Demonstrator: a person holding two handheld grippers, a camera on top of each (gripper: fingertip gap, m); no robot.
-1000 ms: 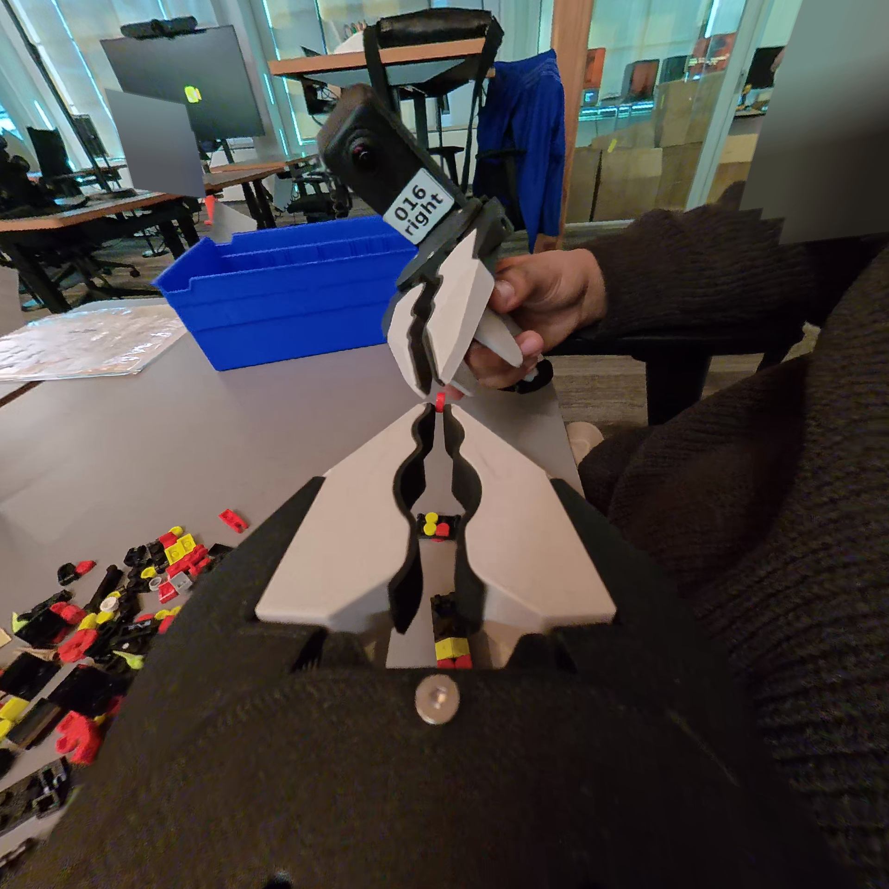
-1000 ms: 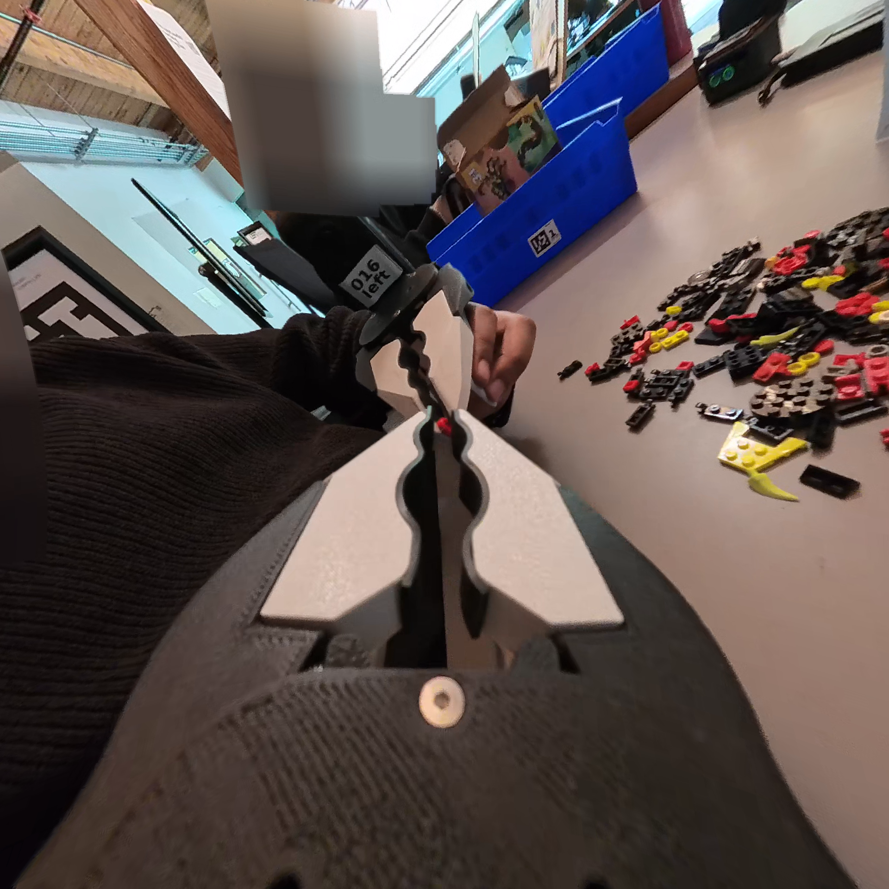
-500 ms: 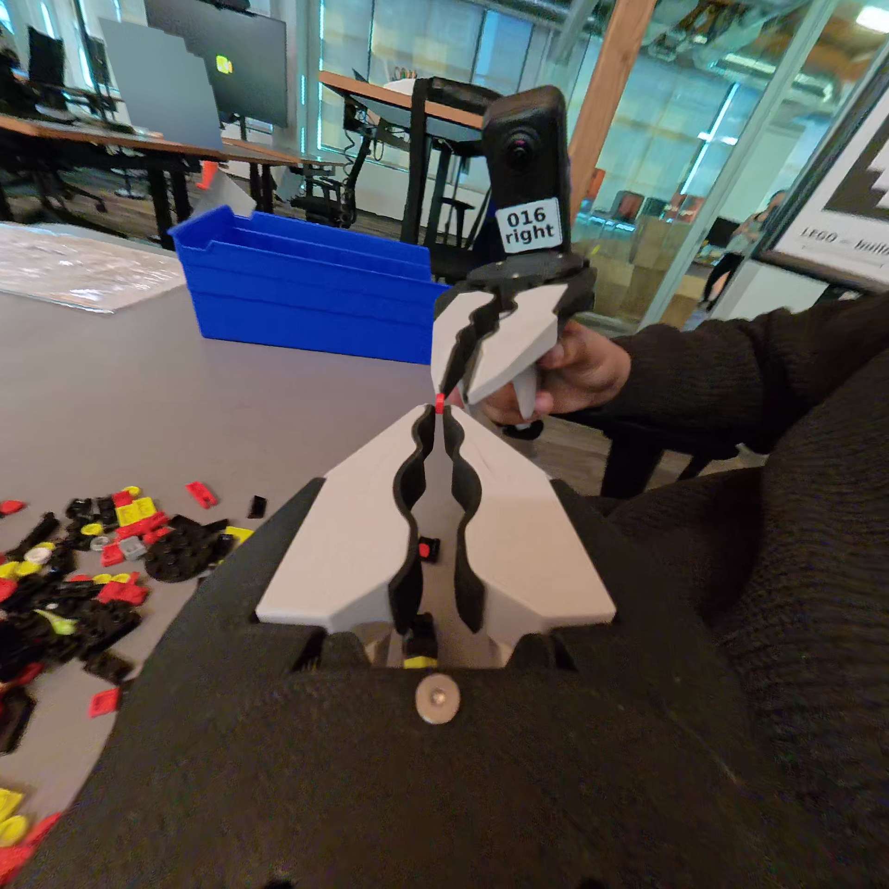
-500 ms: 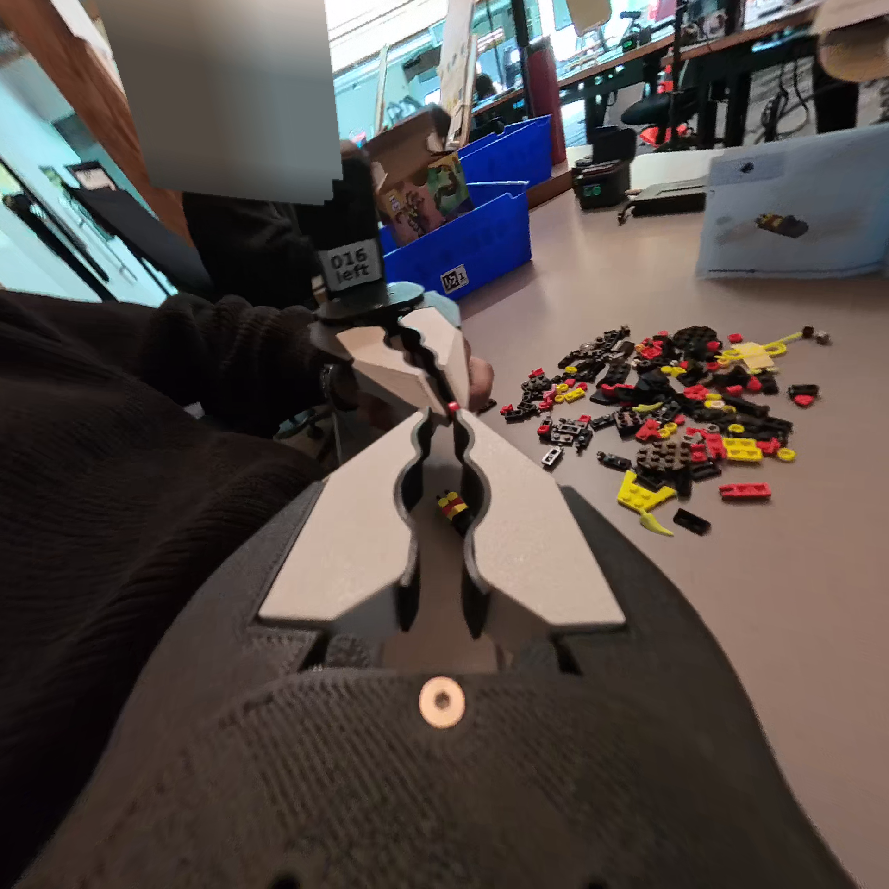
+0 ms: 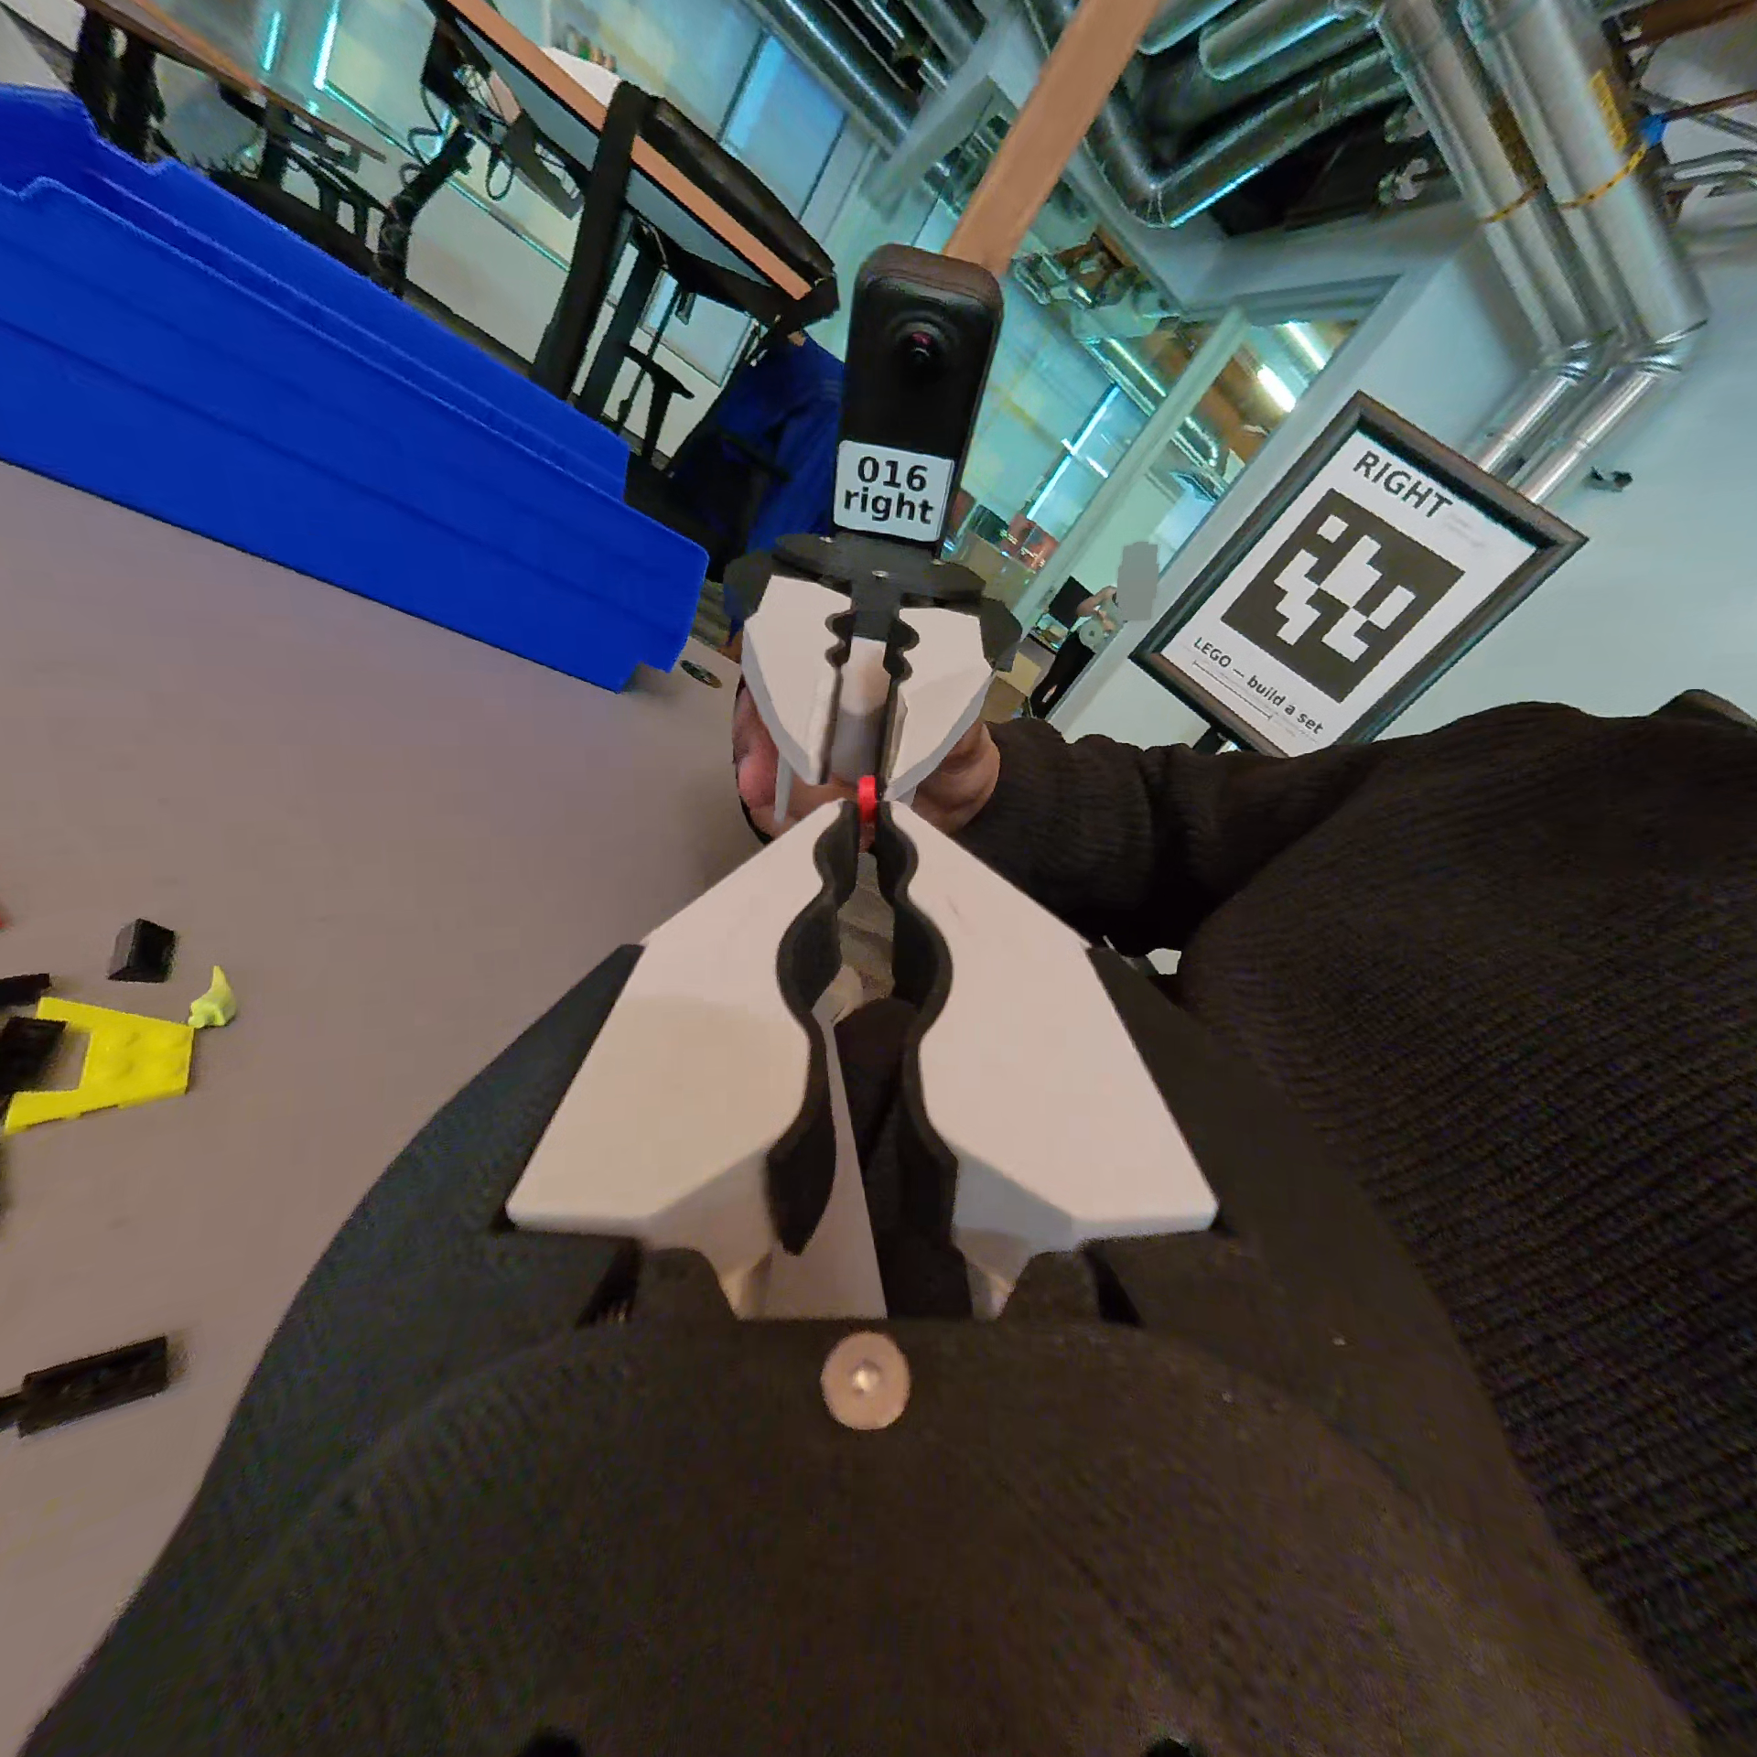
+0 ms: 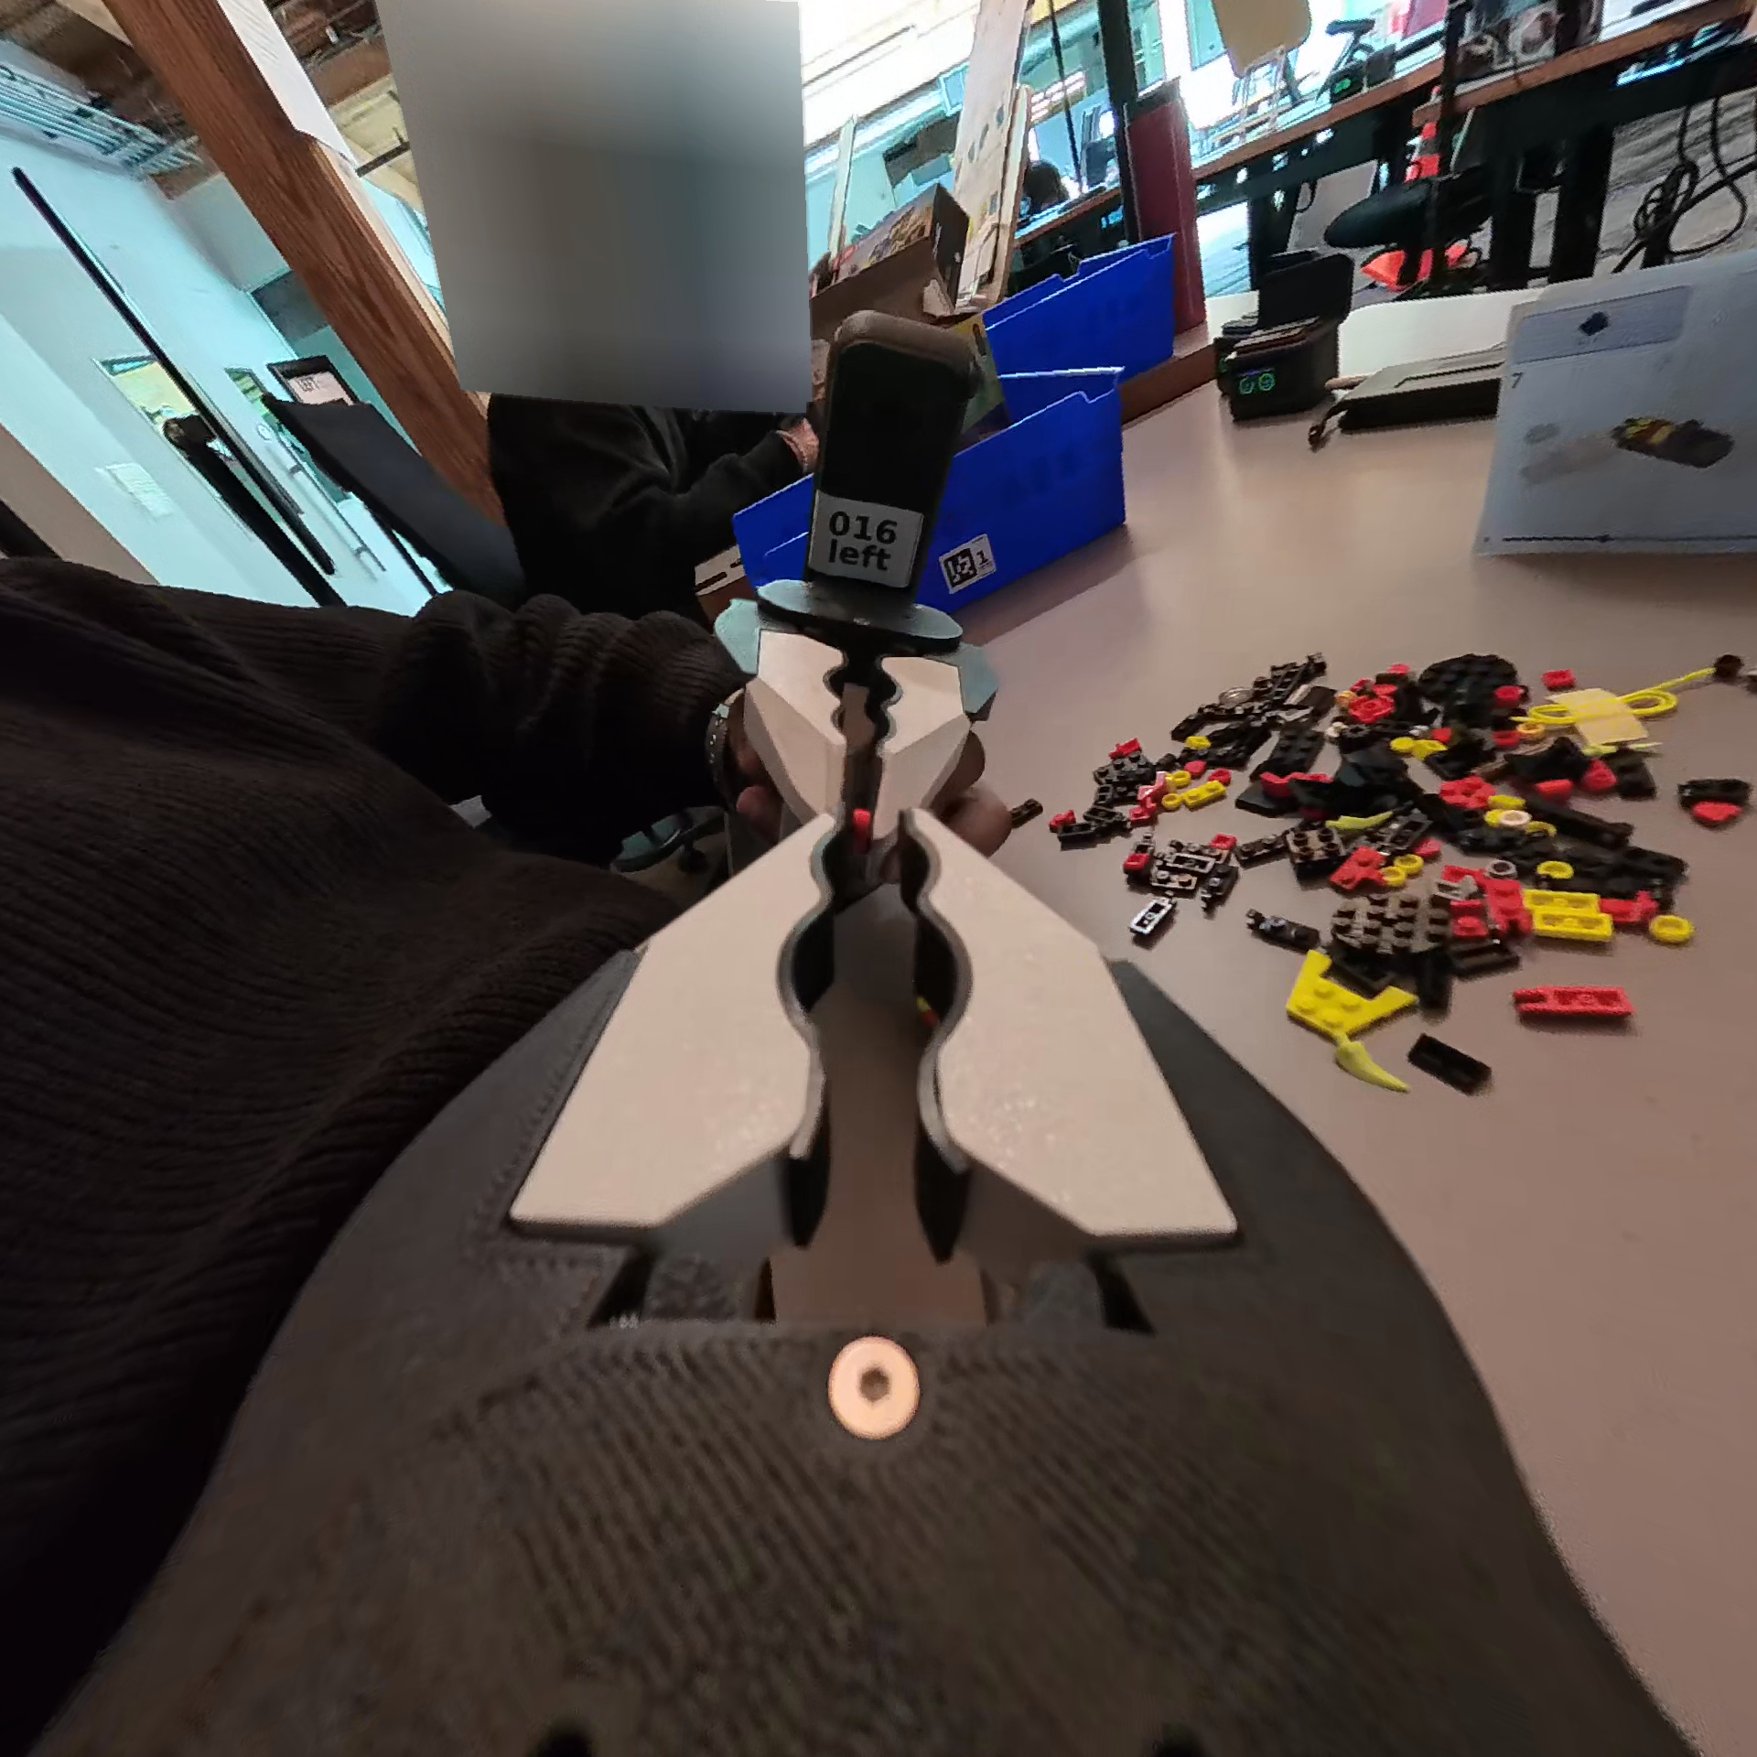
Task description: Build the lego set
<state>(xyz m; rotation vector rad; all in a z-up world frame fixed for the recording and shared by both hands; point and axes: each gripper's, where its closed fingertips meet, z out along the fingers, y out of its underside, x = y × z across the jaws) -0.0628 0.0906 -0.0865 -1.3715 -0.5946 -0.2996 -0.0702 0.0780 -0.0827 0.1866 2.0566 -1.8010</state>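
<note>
My left gripper (image 5: pixel 865 810) is shut on a small red lego piece (image 5: pixel 865 797) at its fingertips, held above the table's near edge. My right gripper (image 6: pixel 872 825) faces it tip to tip. Its fingers stand a little apart on either side of the red piece (image 6: pixel 860 823), so it is open. The right gripper also shows in the left wrist view (image 5: pixel 860 765), and the left gripper in the right wrist view (image 6: pixel 859 808). A pile of black, red and yellow lego pieces (image 6: pixel 1426 808) lies on the grey table (image 6: pixel 1331 1236).
A yellow wedge plate (image 6: pixel 1341 998) and a black brick (image 6: pixel 1447 1062) lie nearest the grippers. Blue bins (image 5: pixel 285 428) stand at the table's far side. An instruction sheet (image 6: pixel 1616 428) lies beyond the pile. A person in black sits behind a blue bin (image 6: pixel 1027 475). A framed sign (image 5: pixel 1350 589) stands off the table. Only a small space, under 4 cm, lies between the two pairs of fingers. The black brick (image 6: pixel 1447 1062) is about 15 cm from both grippers' fingertips.
The right gripper's fingers have parted from the red piece, which stays in the left gripper. Both grippers have swung so that they face each other straight on.
</note>
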